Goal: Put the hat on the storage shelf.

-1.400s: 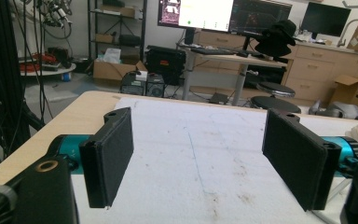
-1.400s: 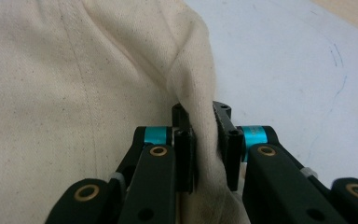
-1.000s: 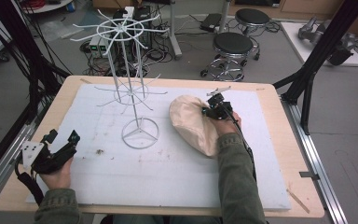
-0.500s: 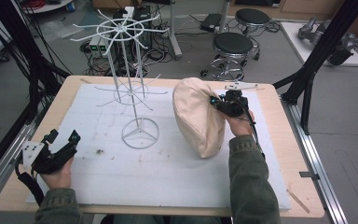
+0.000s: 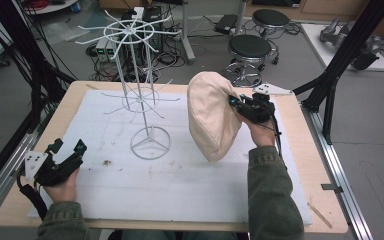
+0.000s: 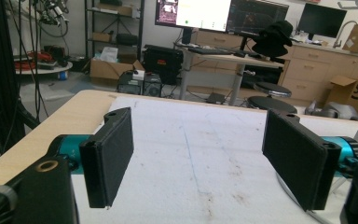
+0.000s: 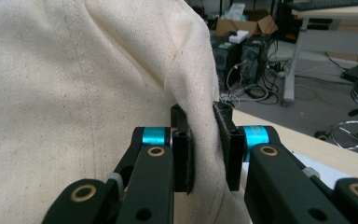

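So the right gripper [image 7: 200, 140] has its two black jaws pinched hard on a fold of the cream canvas hat [image 5: 211, 116], you can see the cloth squeezed between the pads in the right gripper view. From the high view that gripper [image 5: 236, 102] holds the hat up off the table, hanging with its lower tip just above the white foam mat [image 5: 180, 185], to the right of the white wire rack stand [image 5: 142, 90] and clear of it, not touching any of the prongs. The stand sits upright on its round wire base near the middle-left of the mat. Over at the near left corner the left gripper [image 5: 69, 147] rests low by the mat's edge in the person's hand, and in the left gripper view its jaws [image 6: 198, 163] are spread wide with nothing between them, just bare mat. The mat lies on a light wooden table [image 5: 300, 150], with two black round stools [image 5: 250, 47] on the floor behind it.
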Motion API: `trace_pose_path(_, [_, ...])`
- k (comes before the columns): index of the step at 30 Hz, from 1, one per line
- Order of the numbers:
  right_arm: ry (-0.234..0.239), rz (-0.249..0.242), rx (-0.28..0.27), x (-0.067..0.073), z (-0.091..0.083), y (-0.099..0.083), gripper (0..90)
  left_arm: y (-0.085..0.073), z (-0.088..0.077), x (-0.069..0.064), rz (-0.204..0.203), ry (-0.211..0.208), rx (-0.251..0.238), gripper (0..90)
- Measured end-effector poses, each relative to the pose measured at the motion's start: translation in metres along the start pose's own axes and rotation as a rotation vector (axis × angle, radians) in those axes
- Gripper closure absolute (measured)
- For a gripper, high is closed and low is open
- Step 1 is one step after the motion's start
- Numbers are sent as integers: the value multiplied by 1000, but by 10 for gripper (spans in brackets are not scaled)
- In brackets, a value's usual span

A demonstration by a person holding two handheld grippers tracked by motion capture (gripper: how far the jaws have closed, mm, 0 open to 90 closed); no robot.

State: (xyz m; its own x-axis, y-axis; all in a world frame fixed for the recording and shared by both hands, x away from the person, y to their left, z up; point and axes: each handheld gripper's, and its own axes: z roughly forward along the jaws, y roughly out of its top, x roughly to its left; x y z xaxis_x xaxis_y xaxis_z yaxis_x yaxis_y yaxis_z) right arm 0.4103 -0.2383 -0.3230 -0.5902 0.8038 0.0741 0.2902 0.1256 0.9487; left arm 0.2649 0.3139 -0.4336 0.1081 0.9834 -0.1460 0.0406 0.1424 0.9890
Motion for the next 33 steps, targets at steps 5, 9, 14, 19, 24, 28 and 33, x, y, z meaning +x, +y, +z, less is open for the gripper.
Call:
trace_pose_path(5, [9,33,-56,-2,-13,5,788,0,0,0,3,0,1,251])
trace_pose_path(9, [19,55,-93,-1,-21,8,782,0,0,0,3,0,2,251])
trace_pose_path(14, [17,74,-166,2,-30,14,781,0,1,-1,2,-3,-2,251])
trace_pose_path(19, [61,121,-227,3,-38,18,773,0,1,-1,1,-3,-1,251])
trace_pose_path(24, [78,122,-292,6,-45,21,767,0,2,-2,5,-4,-2,252])
trace_pose_path(28, [108,131,-366,8,-51,24,768,0,2,-3,7,-6,-1,252])
trace_pose_path(33, [140,134,-426,14,-60,33,768,1,3,-3,4,-7,-4,251])
